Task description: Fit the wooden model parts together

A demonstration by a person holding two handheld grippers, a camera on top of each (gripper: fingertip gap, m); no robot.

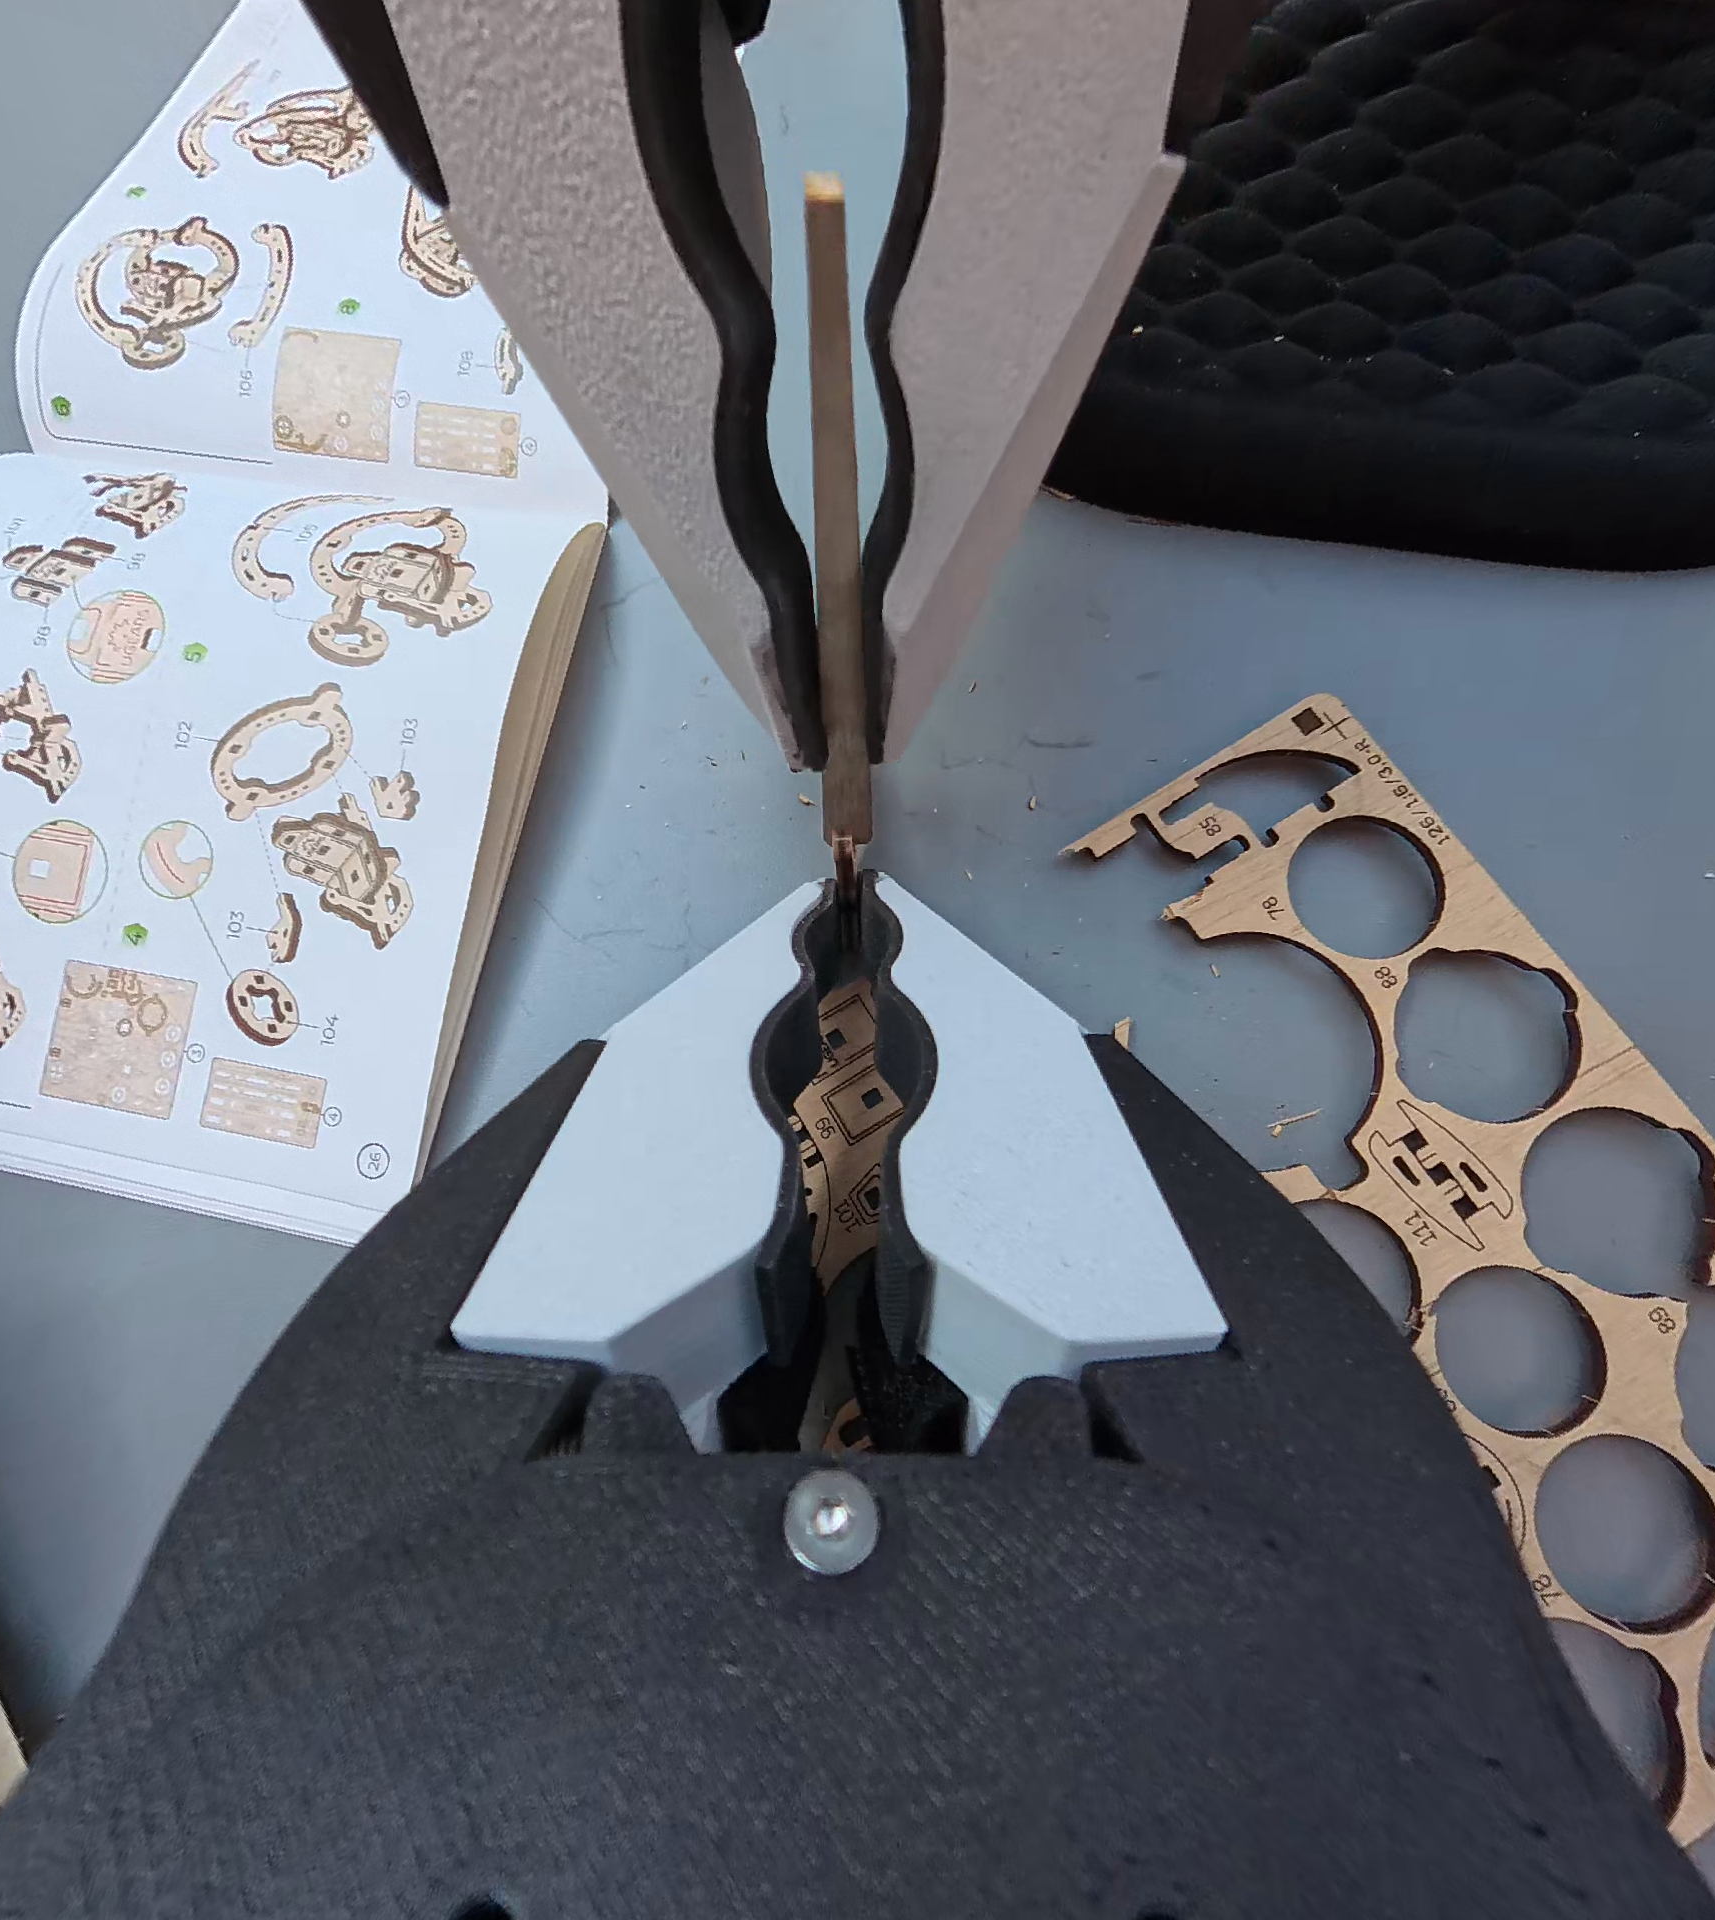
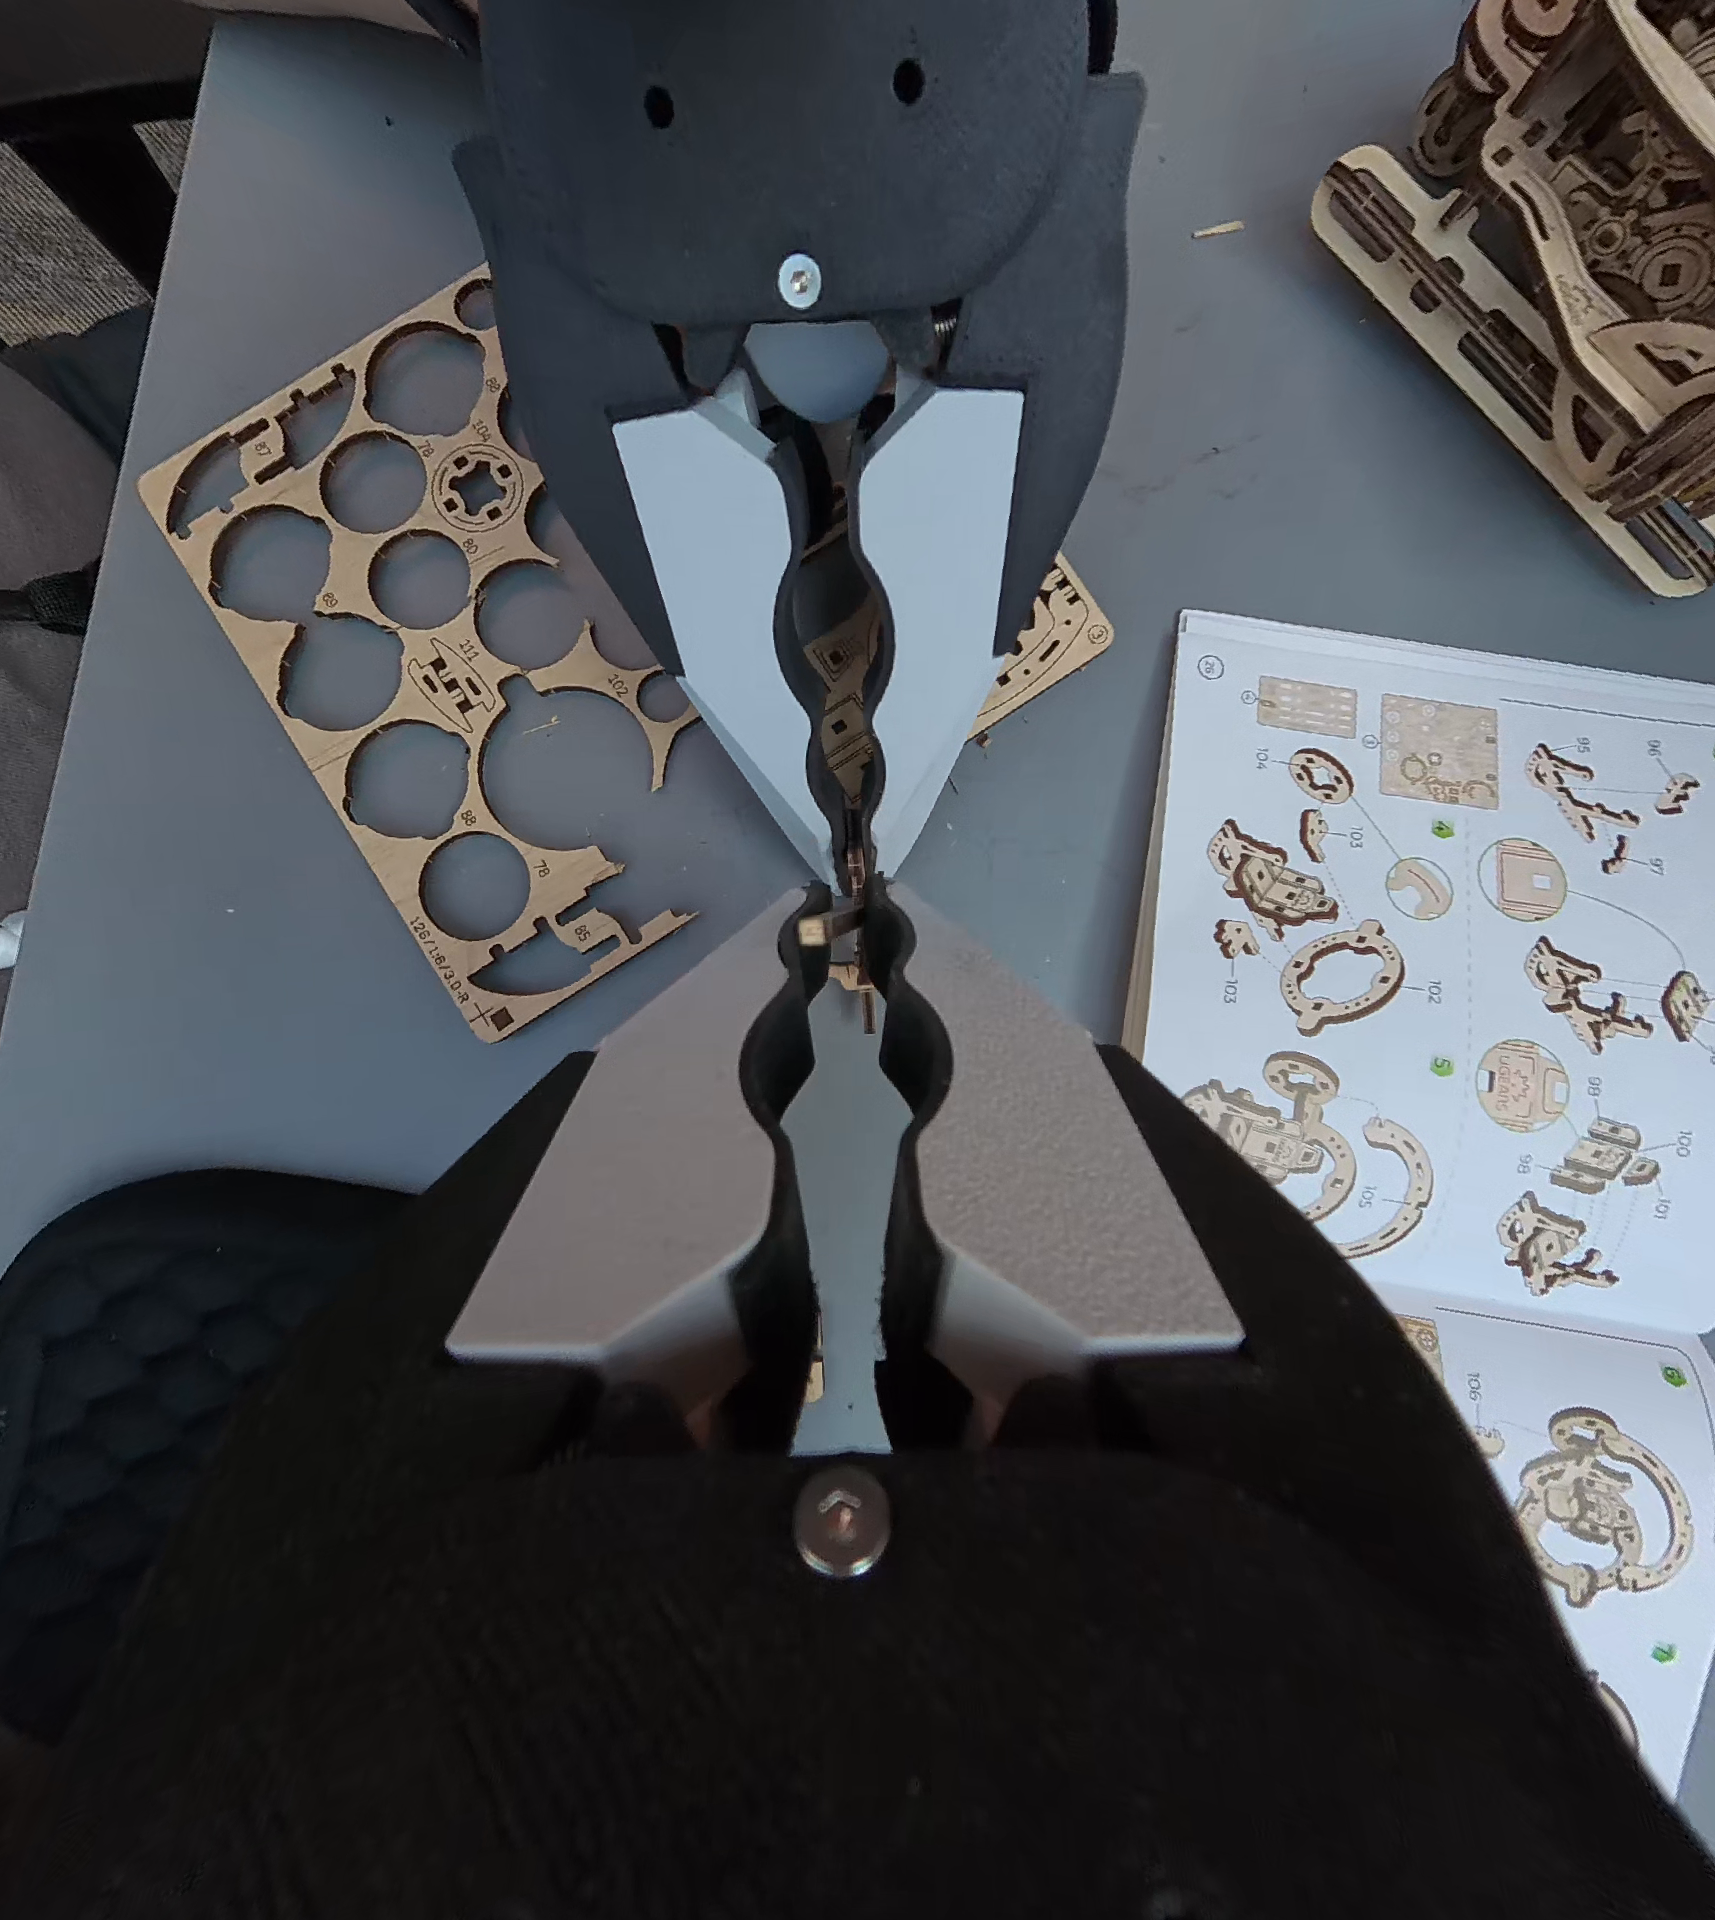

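My left gripper (image 1: 842, 891) reaches up from the bottom of the left wrist view, shut on a small wooden part (image 1: 845, 864) that sticks out just past its tips. My right gripper (image 1: 837, 753) comes from the top, shut on a thin wooden strip (image 1: 832, 468) seen edge-on between its black pads. The strip's lower end meets the small part tip to tip, above the table. In the right wrist view my right gripper (image 2: 840, 912) holds the strip's end (image 2: 811, 930), and my left gripper (image 2: 853, 868) faces it with the small part (image 2: 853, 847).
A punched-out wooden sheet (image 1: 1455, 1039) (image 2: 396, 665) lies on the grey table. An open instruction booklet (image 1: 209, 779) (image 2: 1455, 987) lies beside it. A black padded cushion (image 1: 1455, 260) (image 2: 157, 1403) and an assembled wooden model (image 2: 1611, 260) stand nearby. Another sheet (image 2: 1050, 634) lies under my left gripper. Left tips to right tips: about 4 cm. Both grippers' tips are roughly 20 cm from the assembled wooden model (image 2: 1611, 260).
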